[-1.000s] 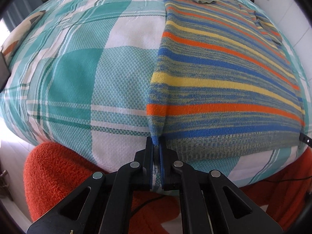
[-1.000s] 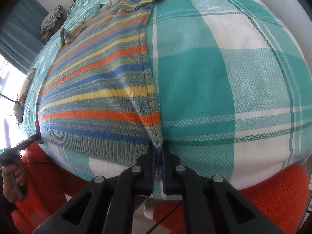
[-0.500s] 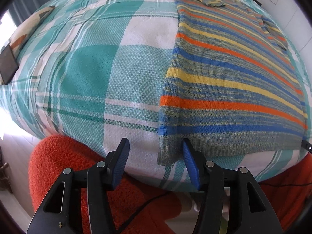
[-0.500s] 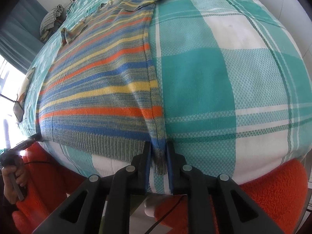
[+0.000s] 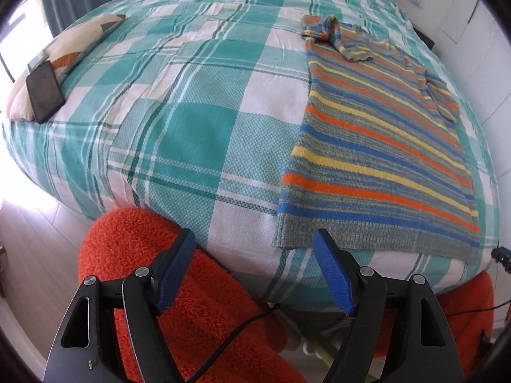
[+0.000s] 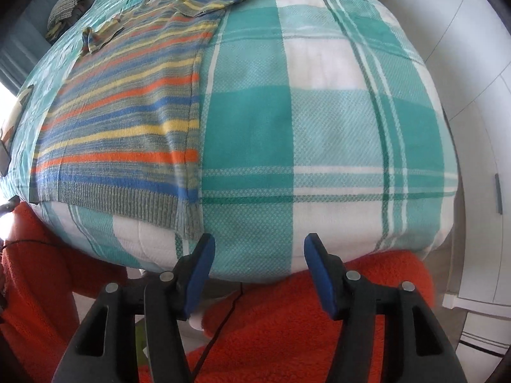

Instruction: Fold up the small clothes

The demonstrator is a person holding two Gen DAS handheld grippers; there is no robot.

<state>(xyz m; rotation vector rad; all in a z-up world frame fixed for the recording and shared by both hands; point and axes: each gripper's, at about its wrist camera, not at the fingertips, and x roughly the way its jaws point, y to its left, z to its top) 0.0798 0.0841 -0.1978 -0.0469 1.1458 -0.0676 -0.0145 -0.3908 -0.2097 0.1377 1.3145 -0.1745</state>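
Note:
A small striped knit sweater (image 5: pixel 377 146), in blue, orange, yellow and grey, lies flat on the teal plaid bedspread (image 5: pixel 191 134) with its ribbed hem toward me. Its sleeves are folded in near the far end. My left gripper (image 5: pixel 254 239) is open and empty, just in front of the hem's left corner. In the right wrist view the sweater (image 6: pixel 127 121) lies to the left, and my right gripper (image 6: pixel 258 245) is open and empty just in front of the hem's right corner, which curls over slightly.
An orange fuzzy blanket (image 5: pixel 134 255) hangs below the bed's near edge, with a black cable across it. A dark phone (image 5: pixel 44 92) lies on a pillow at the far left. White cabinets (image 6: pixel 479 63) stand to the right of the bed.
Both grippers were shut on the sweater's hem corners. They have opened, let go and pulled back from the bed edge. The sweater now lies flat.

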